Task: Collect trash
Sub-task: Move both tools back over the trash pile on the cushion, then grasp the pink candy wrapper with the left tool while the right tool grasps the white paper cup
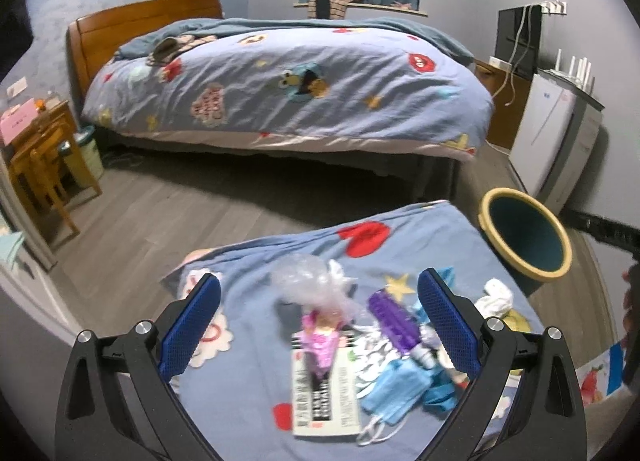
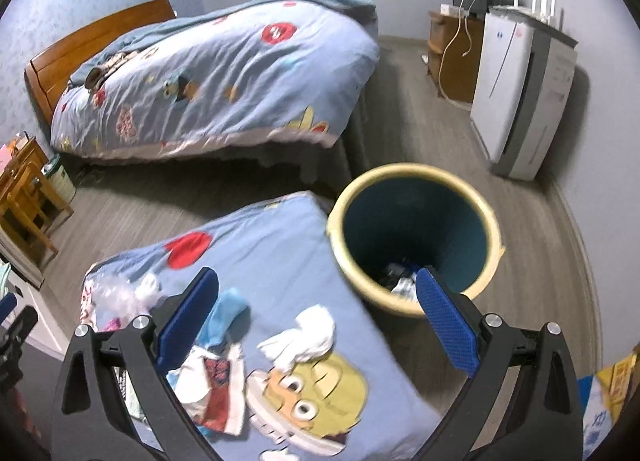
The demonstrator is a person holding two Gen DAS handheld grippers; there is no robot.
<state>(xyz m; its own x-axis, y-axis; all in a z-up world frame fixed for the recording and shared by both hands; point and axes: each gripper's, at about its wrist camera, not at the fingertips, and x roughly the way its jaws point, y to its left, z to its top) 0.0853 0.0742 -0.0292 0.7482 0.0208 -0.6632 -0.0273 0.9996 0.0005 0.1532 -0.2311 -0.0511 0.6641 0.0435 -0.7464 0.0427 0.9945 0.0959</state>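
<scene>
Only the left wrist view shows the main heap of trash on the near blue cartoon-print cover [image 1: 256, 401]: a crumpled clear plastic bag [image 1: 308, 281], a pink wrapper [image 1: 320, 345] lying on a printed black-and-white leaflet [image 1: 324, 401], a purple wrapper [image 1: 394, 321], a blue face mask [image 1: 394, 387] with its loops trailing toward the near edge, and a wad of white tissue [image 1: 496, 297] at the right. The bin [image 1: 526, 237], yellow-rimmed with a dark teal inside, stands on the floor just beyond the cover's far right corner; its contents are hidden from here.

The right wrist view looks down into that bin [image 2: 414, 237] and shows some dark and white scraps at the bottom. It also shows the white tissue [image 2: 304, 337] lying on a yellow cartoon face, a blue scrap [image 2: 226, 313] and a red-and-white wrapper [image 2: 214, 381] near the left finger.

The left gripper [image 1: 320, 325] hangs above the heap, pointing toward the far bed [image 1: 280, 89], its blue pads spread wide with nothing between them. The right gripper [image 2: 318, 325] is held over the cover's right edge, its right finger over the bin's near rim, jaws likewise wide apart and empty.
</scene>
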